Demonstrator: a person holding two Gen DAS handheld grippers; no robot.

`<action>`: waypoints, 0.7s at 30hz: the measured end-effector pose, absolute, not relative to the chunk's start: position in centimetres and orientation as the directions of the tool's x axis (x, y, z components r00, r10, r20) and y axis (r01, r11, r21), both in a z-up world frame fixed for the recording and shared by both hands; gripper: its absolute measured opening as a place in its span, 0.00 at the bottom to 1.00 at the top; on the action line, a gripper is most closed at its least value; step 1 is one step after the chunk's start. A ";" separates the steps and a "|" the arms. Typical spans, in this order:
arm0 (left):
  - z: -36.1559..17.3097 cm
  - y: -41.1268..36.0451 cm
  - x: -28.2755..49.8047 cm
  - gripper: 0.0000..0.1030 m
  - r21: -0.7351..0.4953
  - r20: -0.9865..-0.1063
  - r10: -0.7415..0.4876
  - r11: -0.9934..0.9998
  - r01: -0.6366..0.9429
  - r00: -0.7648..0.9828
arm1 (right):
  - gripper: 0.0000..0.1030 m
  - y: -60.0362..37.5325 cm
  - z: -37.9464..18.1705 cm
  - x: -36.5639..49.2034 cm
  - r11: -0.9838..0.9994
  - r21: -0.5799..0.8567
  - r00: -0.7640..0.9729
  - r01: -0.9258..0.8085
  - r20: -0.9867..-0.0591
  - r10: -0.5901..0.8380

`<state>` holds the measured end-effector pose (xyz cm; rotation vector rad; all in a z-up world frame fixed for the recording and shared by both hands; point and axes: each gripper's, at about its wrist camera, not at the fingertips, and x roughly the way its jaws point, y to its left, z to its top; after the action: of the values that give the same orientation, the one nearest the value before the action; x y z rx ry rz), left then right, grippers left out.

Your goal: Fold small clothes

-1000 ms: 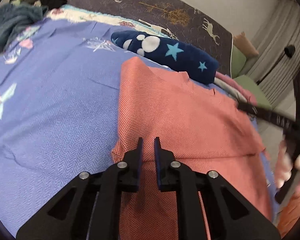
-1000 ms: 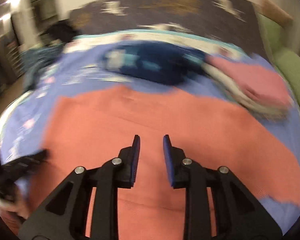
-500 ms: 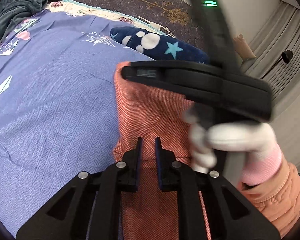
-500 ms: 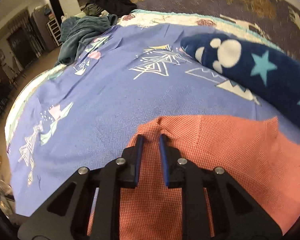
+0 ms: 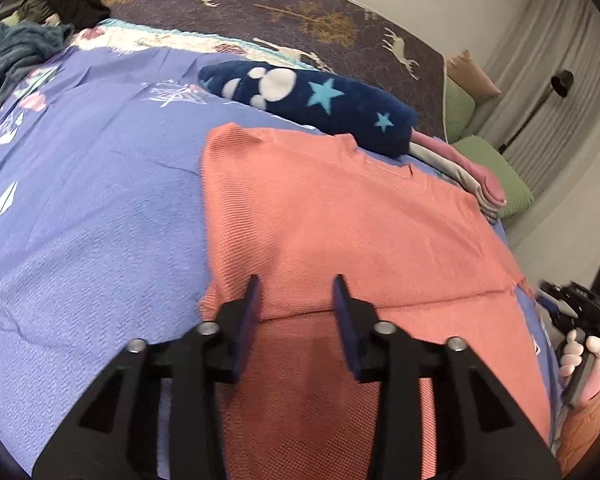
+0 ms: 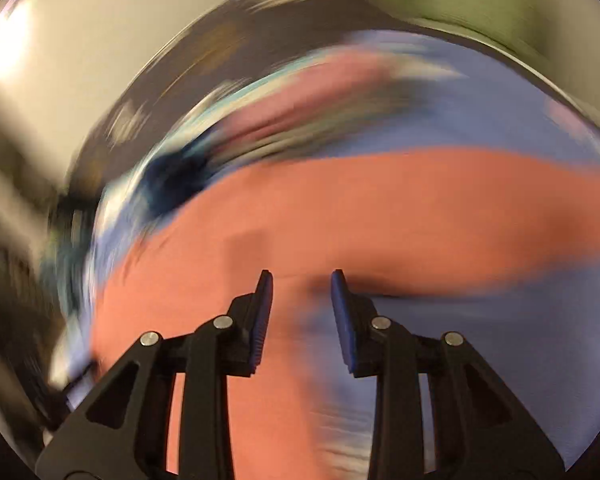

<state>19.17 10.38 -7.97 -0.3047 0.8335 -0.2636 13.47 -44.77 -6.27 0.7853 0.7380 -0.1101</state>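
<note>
We have the coral-red garment [image 5: 340,220] spread flat on the bed, over the blue patterned bedspread [image 5: 92,208], with 1 fold already laid across it: a crease runs side to side just beyond the tips of our left tool [image 5: 296,292]. That tool's jaws are opening, with nothing pinched between them; the cloth lies under them, not in them. Our right tool [image 6: 300,284] is opening as well, and its view is heavily smeared, so we cannot tell exactly what sits beneath it beyond red cloth and bedspread; nothing appears caught between its blue pads.

What could go wrong from here, as we judge it: the folded edge is loose now, so a pad snagging the weave on the way out could drag the top layer and skew the crease. The fast swing of the right tool could also brush the hem and flip a corner back. The navy star-print fleece [image 5: 308,100] lies touching the garment's far edge, and the folded pink clothes [image 5: 472,172] sit just beside it, so the next fold could catch either.

Our left tool points downward over the near part of the garment. Our right hand [image 5: 580,364], pale-gloved, shows at that view's right edge.
</note>
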 end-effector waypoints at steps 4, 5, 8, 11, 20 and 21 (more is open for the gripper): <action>-7.9 9.0 19.2 0.48 -0.287 -0.706 -0.294 0.951 0.120 0.644 | 0.51 -54.0 -10.6 7.4 0.430 0.752 0.781 0.500 -0.606 0.150; -8.0 8.8 19.3 0.48 -0.270 -0.712 -0.282 0.955 0.119 0.643 | 0.53 -55.1 -11.4 6.9 0.387 0.769 0.788 0.510 -0.598 0.149; -7.9 8.4 19.4 0.49 -0.236 -0.723 -0.251 0.965 0.112 0.643 | 0.54 -58.2 -13.2 6.5 0.274 0.816 0.820 0.509 -0.557 0.134; -7.4 8.1 19.4 0.48 -0.218 -0.726 -0.223 0.972 0.089 0.651 | 0.54 -59.6 -13.7 7.9 0.240 0.815 0.825 0.527 -0.559 0.086; -4.9 3.8 23.4 0.26 -0.258 -0.712 -0.316 0.948 0.184 0.627 | 0.09 -59.6 -13.2 11.3 0.227 0.796 0.819 0.561 -0.574 -0.011; -5.0 3.3 23.9 0.26 -0.255 -0.714 -0.314 0.949 0.185 0.626 | 0.09 -59.1 -12.3 11.5 0.257 0.800 0.830 0.542 -0.558 -0.016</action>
<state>23.94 3.28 -4.99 -0.1626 0.8479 -0.2879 11.51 -59.08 -12.28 1.2653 0.4934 -0.3996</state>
